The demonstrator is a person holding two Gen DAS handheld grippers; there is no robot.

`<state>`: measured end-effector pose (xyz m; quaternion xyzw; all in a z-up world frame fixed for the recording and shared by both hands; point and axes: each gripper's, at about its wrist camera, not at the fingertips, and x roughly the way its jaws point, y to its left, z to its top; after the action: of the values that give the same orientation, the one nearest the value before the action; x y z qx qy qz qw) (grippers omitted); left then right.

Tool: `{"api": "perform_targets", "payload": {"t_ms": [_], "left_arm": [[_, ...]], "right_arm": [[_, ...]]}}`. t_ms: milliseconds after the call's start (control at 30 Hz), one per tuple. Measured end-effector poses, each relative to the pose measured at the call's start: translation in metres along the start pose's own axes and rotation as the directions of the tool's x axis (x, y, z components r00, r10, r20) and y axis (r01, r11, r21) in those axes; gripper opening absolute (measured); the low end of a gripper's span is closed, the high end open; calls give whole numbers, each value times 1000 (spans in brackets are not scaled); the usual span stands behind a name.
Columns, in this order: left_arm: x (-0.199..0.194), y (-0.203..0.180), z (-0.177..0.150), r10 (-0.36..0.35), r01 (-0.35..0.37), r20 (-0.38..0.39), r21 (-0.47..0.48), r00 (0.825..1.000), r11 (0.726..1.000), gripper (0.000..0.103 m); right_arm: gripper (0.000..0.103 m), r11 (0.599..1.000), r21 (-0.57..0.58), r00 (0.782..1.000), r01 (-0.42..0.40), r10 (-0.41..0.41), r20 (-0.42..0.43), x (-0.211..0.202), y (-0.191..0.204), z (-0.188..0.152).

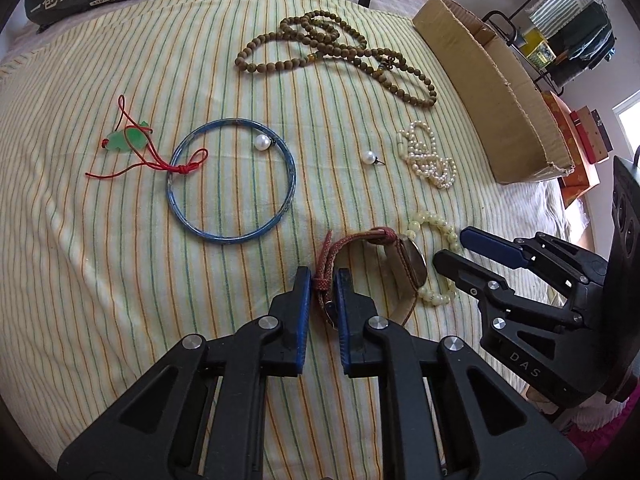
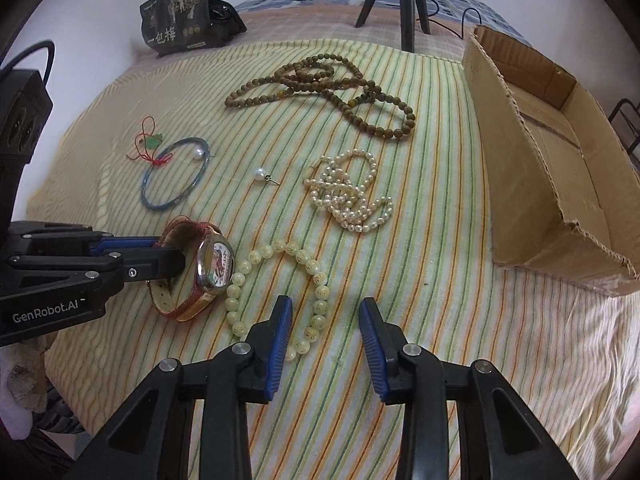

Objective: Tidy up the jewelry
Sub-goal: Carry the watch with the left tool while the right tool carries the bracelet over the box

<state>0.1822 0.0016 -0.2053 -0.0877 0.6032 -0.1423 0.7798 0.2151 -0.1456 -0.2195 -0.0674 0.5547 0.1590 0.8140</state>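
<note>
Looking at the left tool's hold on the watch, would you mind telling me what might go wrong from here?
1. The left tool pinches only the woven red strap of the round-faced wristwatch, so the heavy case may swing or slip out when lifted.
2. The watch touches the pale yellow-green bead bracelet; lifting may drag those beads along.
3. The open right tool hangs over that bracelet, close to the left tool, so the two might collide.

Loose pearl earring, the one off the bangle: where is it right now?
The loose earring lies mid-cloth in the right wrist view, between the blue bangle on its left and the pearl necklace on its right, touching neither.
</note>
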Motion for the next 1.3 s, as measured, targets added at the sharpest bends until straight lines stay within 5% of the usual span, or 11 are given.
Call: {"api": "perform_targets", "payload": {"t_ms": [200,833,1300], "left_arm": [[-2,-1,-1,8,-8,14,4,1000,1000,8],[-40,1,0,28,-30,126,20,992,999,8],[-66,-33,26,-29,22,214,31,976,999,8]], "right_arm": [[6,1000,-6,1000,2,-2,15,-1,-1,0],[5,999,-4,989,-35,35,143,-48,8,12],[5,995,95,952,-12,-17,305,-109,-39,38]]}}
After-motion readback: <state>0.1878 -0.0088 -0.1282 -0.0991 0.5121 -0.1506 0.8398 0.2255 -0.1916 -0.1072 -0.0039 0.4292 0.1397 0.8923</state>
